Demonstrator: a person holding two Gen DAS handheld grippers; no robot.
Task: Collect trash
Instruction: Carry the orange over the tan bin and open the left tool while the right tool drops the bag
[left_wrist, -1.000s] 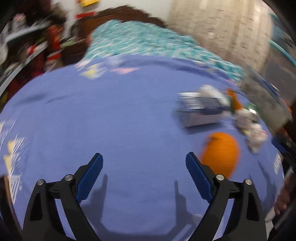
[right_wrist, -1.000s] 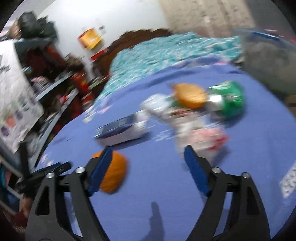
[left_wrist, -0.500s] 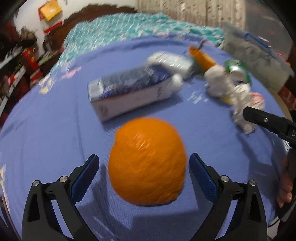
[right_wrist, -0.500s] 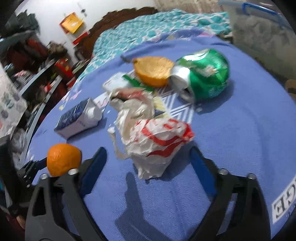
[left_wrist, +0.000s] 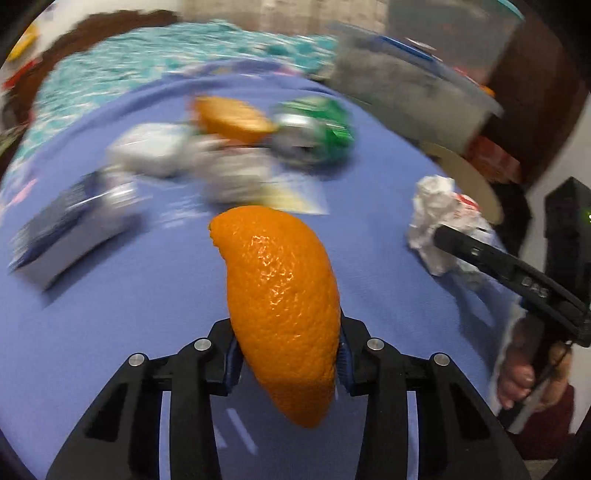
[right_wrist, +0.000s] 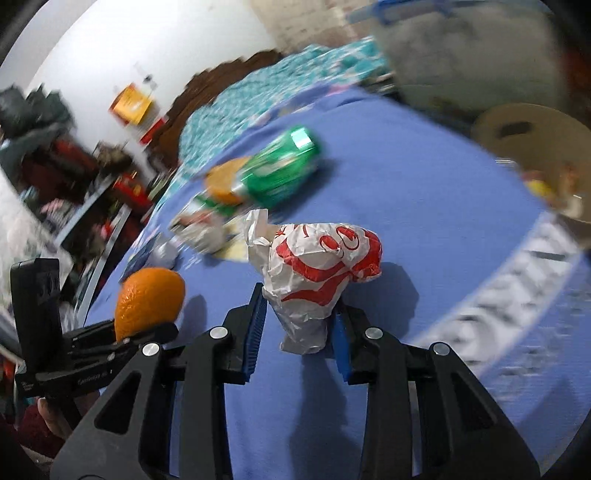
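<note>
While the big purple-blue cloth (left_wrist: 110, 332) lies flat under everything, the trash sits on it in a blurry heap. Far left on the cloth, seen from the left wrist, lies a dark blue and white paper carton (left_wrist: 70, 221) on its side. Next to it, a bit further back on the cloth, is a soft white lump (left_wrist: 147, 147), too blurred to name. Then comes a cut piece of orange fruit (left_wrist: 232, 118), and just right of that a squashed green metal can (left_wrist: 314, 133) on its side.

The left gripper (left_wrist: 286, 358) has just been closing, and its blue pads now squeeze a bright orange piece of peel (left_wrist: 280, 295) that sticks up above the cloth. Past the right edge of the cloth stands a clear plastic bin (left_wrist: 417, 88).

From the right wrist, the peel (right_wrist: 149, 302) and the left gripper show at the far left, over the cloth's left side. In the middle, the right gripper (right_wrist: 299, 328) has just been closing too, and its blue pads pinch a crumpled white paper wrapper with red print (right_wrist: 321, 266). The wrapper (left_wrist: 439, 218) shows near the cloth's right edge from the left wrist. A hand (left_wrist: 517, 373) holds that gripper's handle.
</note>
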